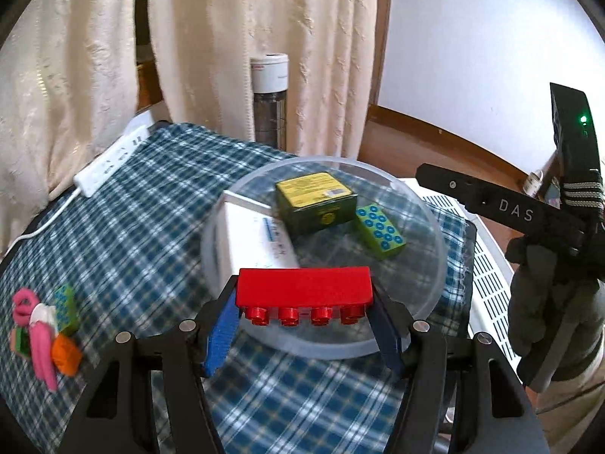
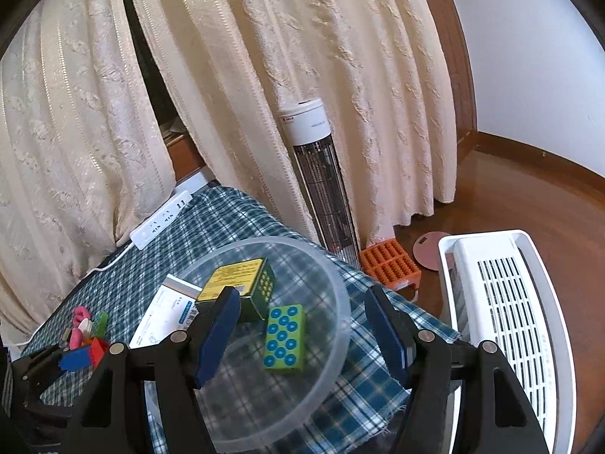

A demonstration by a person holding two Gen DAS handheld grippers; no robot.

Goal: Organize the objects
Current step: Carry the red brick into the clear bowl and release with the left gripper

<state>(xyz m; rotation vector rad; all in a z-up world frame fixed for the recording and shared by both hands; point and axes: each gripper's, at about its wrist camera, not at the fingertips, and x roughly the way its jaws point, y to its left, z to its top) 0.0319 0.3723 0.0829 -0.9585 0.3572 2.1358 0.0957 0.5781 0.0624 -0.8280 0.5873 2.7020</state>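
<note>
My left gripper (image 1: pixel 304 317) is shut on a long red brick (image 1: pixel 302 290), held over the near rim of a clear plastic bowl (image 1: pixel 423 314). The bowl holds a white box (image 1: pixel 249 242), a green-and-yellow box (image 1: pixel 315 200) and a green brick with blue studs (image 1: pixel 380 231). My right gripper (image 2: pixel 302 336) is open and empty above the same bowl (image 2: pixel 336 344), over the green studded brick (image 2: pixel 284 338). The left gripper and red brick show at the lower left of the right wrist view (image 2: pixel 96 350). The right gripper shows at the right of the left wrist view (image 1: pixel 503 204).
A blue plaid cloth (image 1: pixel 143 227) covers the table. Small toys lie at its left: a pink piece (image 1: pixel 41 340), an orange block (image 1: pixel 67 355), a green studded brick (image 1: pixel 66 308). A white power strip (image 1: pixel 109 160) lies at the back. A white slatted unit (image 2: pixel 506 325) stands to the right.
</note>
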